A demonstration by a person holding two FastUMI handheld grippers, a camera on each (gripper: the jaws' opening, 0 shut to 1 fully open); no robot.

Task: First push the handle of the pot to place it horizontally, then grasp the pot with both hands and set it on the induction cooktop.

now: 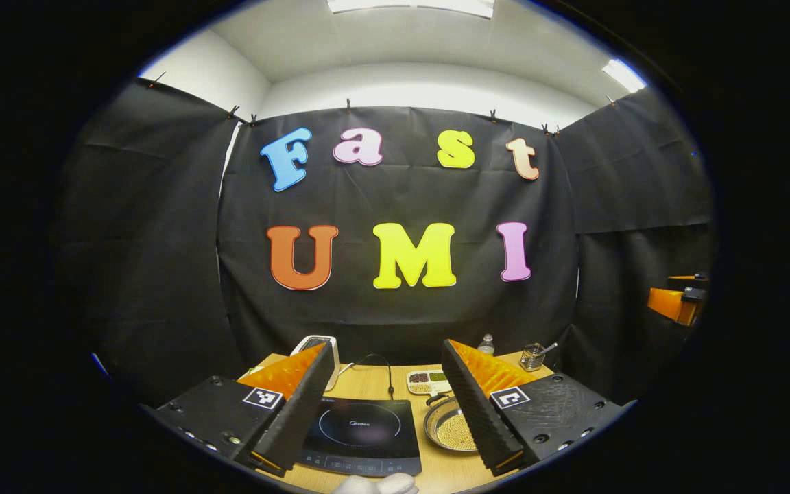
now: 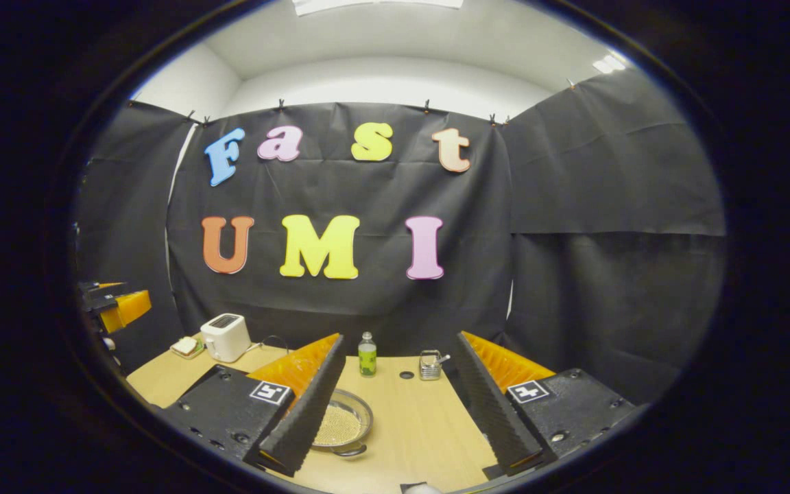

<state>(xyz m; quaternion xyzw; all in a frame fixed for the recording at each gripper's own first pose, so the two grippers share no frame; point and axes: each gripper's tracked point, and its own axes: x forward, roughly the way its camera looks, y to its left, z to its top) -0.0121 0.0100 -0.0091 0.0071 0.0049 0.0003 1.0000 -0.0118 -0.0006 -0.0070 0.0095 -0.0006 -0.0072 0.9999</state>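
Both grippers hover with jaws wide apart, left gripper [image 1: 388, 405] and right gripper [image 2: 395, 405]. Pot [image 1: 451, 425] sits just right of the induction cooktop [image 1: 362, 433].

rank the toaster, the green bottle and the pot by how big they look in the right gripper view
1. pot, partly hidden behind the right gripper's own finger, and nearest the camera, which inflates it
2. toaster
3. green bottle, smallest

The toaster and the bottle stand farther back, so true sizes may differ.
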